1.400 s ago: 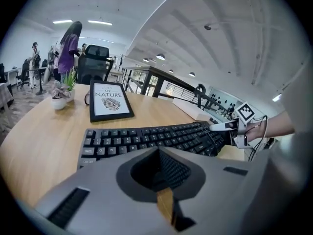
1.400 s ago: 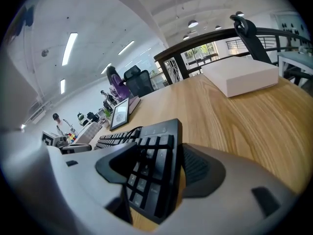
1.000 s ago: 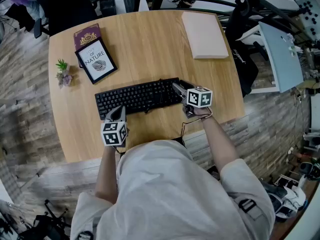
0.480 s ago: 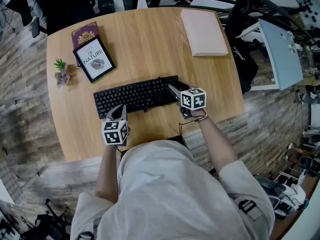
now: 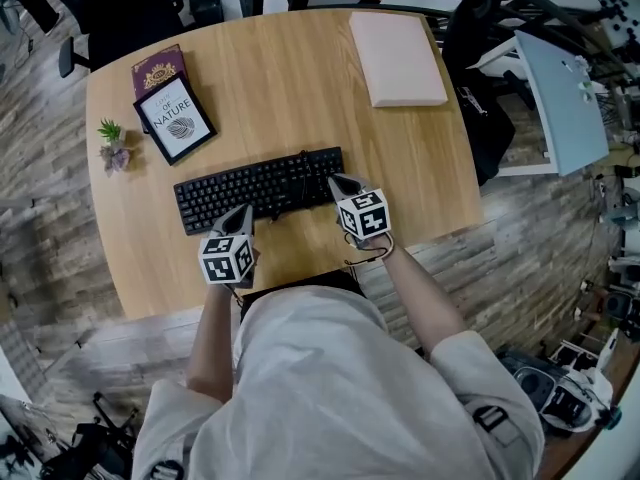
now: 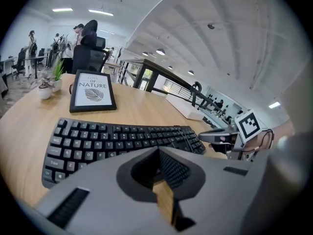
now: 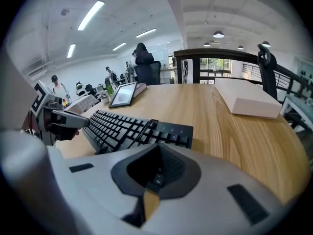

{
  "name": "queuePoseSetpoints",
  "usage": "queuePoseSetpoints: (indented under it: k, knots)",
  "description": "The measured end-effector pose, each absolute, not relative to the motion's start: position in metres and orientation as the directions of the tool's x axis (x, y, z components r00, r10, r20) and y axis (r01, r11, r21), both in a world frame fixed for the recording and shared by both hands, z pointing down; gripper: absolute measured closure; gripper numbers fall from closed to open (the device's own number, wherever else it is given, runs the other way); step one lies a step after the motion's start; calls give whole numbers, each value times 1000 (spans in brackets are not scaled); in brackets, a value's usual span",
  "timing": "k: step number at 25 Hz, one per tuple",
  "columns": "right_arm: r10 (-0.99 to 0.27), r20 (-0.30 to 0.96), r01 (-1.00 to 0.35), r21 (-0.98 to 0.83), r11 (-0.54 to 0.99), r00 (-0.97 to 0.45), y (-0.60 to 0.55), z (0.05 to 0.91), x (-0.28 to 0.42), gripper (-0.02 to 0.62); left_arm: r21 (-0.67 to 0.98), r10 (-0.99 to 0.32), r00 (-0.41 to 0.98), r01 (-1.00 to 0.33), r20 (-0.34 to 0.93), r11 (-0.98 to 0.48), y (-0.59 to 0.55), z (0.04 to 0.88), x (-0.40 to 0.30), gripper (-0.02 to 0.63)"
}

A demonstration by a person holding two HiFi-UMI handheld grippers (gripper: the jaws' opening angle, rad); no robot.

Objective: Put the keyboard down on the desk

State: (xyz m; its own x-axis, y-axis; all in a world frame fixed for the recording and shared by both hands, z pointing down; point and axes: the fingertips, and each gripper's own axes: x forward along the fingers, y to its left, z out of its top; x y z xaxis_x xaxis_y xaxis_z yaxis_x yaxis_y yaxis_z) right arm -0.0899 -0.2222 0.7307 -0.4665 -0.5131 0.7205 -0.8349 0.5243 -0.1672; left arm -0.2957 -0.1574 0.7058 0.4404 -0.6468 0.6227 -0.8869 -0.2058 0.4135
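Note:
The black keyboard [image 5: 260,186] lies flat on the round wooden desk [image 5: 290,88], its cable [image 5: 303,180] looped over the keys. My left gripper [image 5: 243,214] is shut and empty, its tips at the keyboard's front edge near the middle. My right gripper [image 5: 333,180] is also shut with nothing in it, by the keyboard's front right corner. In the left gripper view the closed jaws [image 6: 158,151] point over the keyboard [image 6: 122,138], with the right gripper [image 6: 220,137] beyond. In the right gripper view the closed jaws [image 7: 155,148] face the keyboard [image 7: 132,126].
A pale flat box [image 5: 397,58] lies at the desk's far right. A framed picture [image 5: 173,118] leans on a dark red book [image 5: 158,68] at the far left, beside a small potted plant [image 5: 112,143]. Dark gear and a chair [image 5: 480,88] stand right of the desk.
My right gripper has let go of the keyboard's right end, drawn back toward the front corner, and its jaws have shut. The left gripper has stayed put.

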Motion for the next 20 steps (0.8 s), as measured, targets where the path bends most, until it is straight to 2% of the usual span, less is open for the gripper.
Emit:
queuePoseSetpoints:
  k: [9,20]
  knots:
    - [-493,696,-806,-213,553,-522,-173,724,-74,591,424,-640,466,-875,611,-233,-148,695,-242,595]
    - [-600,591,-807,-159,569,-540,-154,679,-50,592,370,-713,404,-904,572,-216,-136,666,-191,595]
